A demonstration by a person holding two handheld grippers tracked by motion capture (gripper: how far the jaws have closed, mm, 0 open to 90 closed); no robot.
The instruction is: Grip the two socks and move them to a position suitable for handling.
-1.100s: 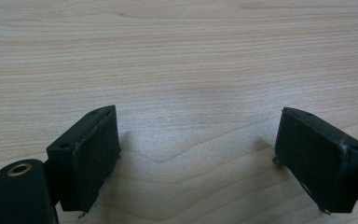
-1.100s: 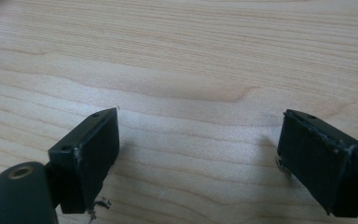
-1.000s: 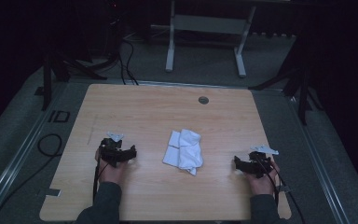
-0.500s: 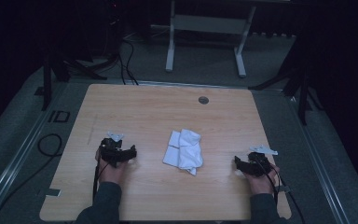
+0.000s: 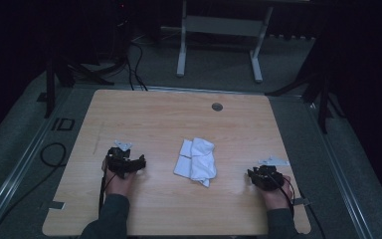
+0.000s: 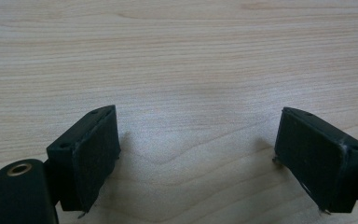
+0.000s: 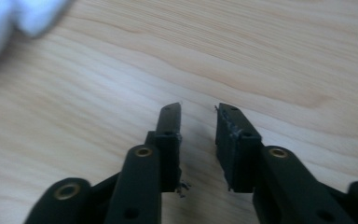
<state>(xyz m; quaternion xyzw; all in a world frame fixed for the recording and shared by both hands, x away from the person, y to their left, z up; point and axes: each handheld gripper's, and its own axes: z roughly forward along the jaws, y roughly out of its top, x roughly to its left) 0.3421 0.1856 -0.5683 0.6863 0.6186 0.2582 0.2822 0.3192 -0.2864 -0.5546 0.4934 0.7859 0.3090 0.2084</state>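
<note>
Right gripper (image 7: 198, 140) nearly closed, white cloth (image 7: 9, 18) blurred, cropped

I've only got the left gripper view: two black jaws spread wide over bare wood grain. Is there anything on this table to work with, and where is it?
Observer: Yes. In the high view a crumpled white cloth lies near the middle of the table, to the right of your left gripper and apart from it.
Operator: Where's the other gripper?
Observer: The right gripper rests near the table's right front, on the far side of the cloth from yours.
Operator: Is it open like mine?
Observer: Its own view shows its jaws with a narrow gap and nothing between them, much closer together than yours.
Operator: Can it see the cloth?
Observer: A blurred white patch sits in that view's top left corner, probably the cloth.
</note>
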